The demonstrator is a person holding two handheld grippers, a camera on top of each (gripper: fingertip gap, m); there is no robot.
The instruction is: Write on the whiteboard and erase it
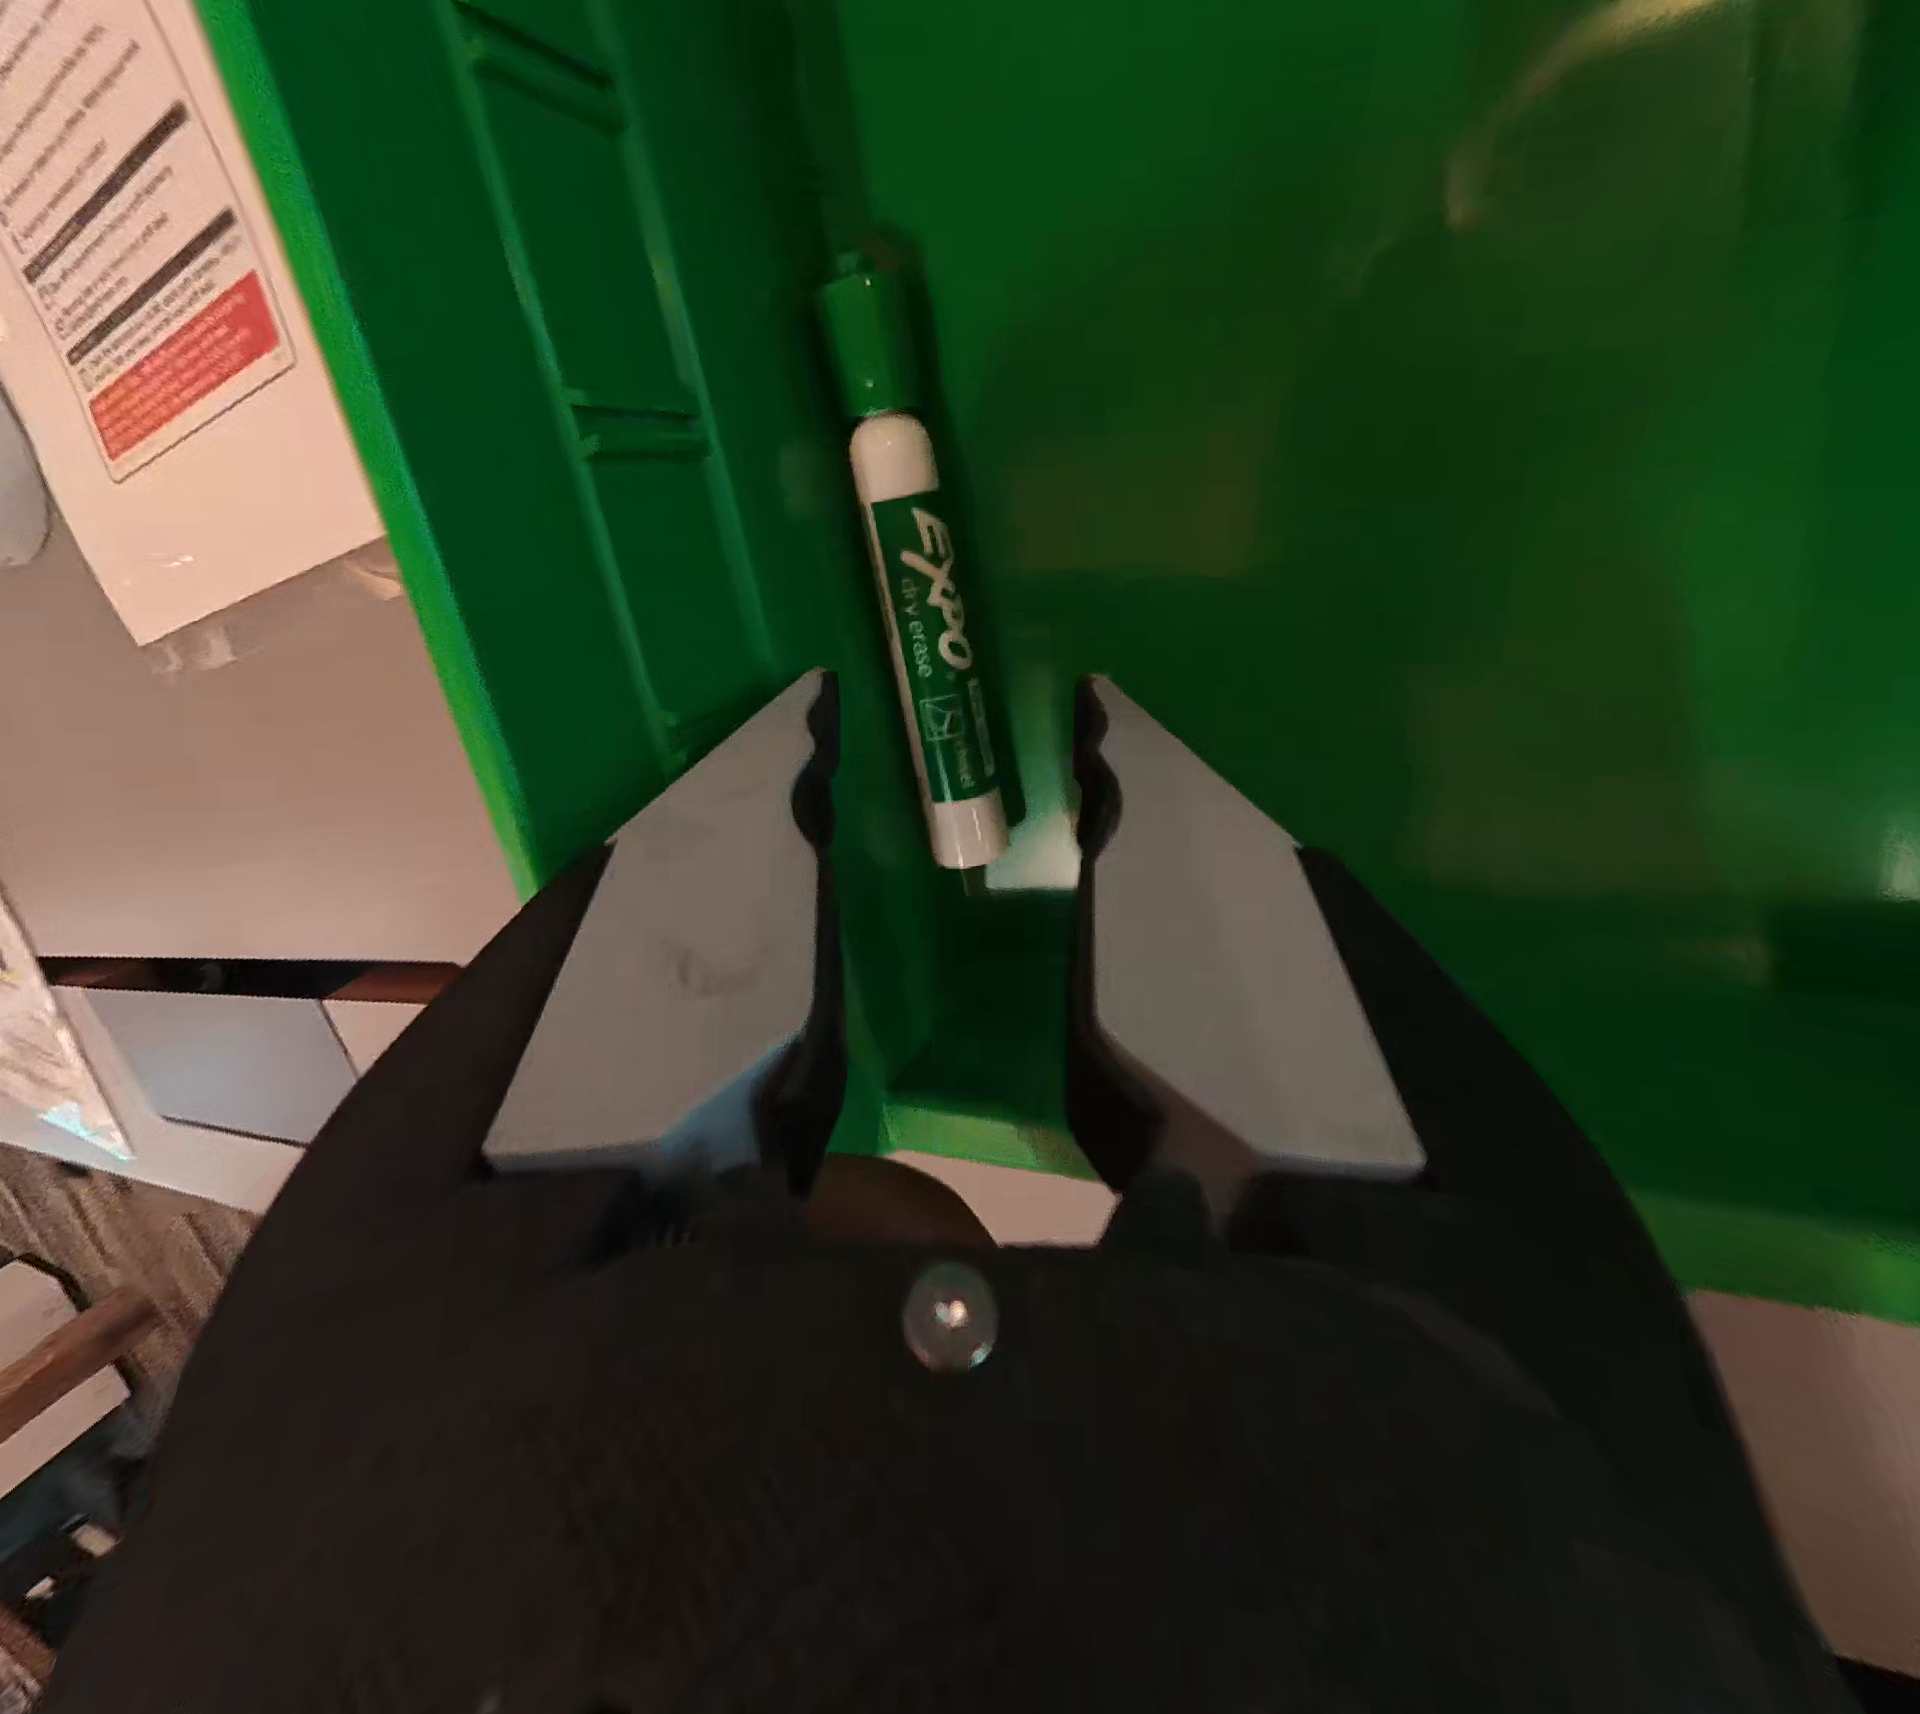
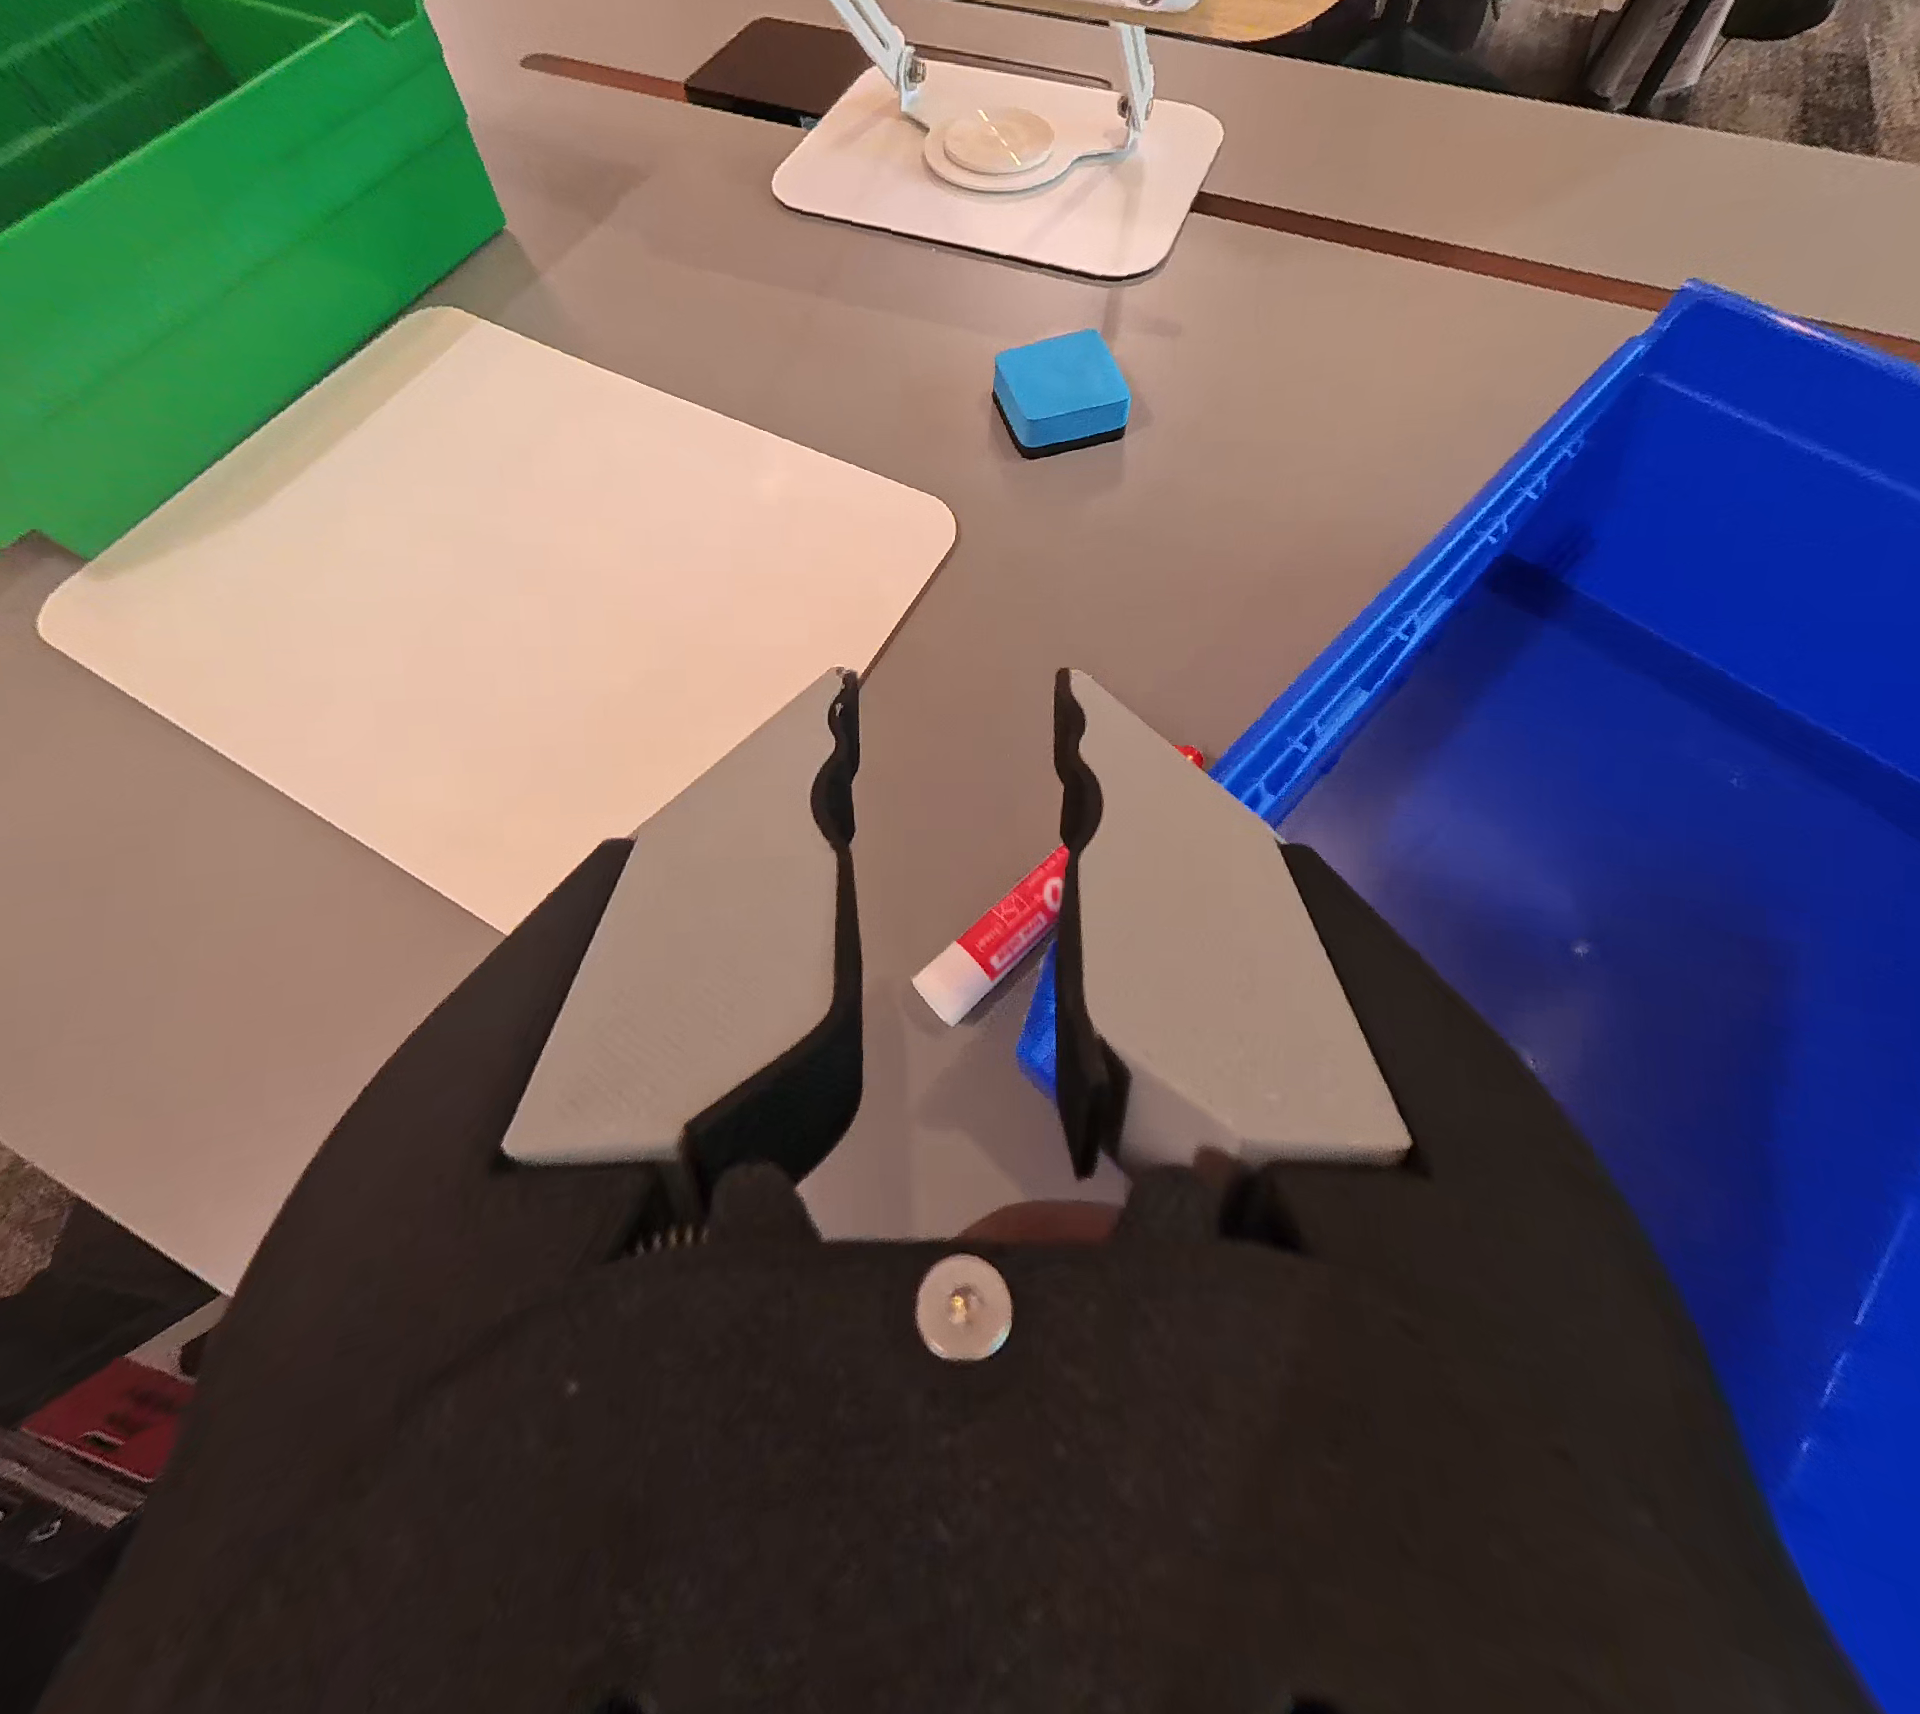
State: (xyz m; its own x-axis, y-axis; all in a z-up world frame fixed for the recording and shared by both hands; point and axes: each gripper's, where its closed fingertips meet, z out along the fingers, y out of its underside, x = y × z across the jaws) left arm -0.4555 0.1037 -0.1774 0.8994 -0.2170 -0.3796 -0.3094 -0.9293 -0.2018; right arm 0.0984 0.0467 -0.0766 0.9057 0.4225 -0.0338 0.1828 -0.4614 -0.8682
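Left wrist view: left tool open inside green bin, green marker between its tips. Right tool open, empty, above red marker beside blue bin.

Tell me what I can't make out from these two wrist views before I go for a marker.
- Red marker: right wrist view, its far half is behind the right gripper's finger, beside the blue bin.
- Green marker: left wrist view, the cap blends into the green bin wall; motion blur softens it.
- Whiteboard: its near corner is behind the right gripper.
- Left gripper: absent from the right wrist view.
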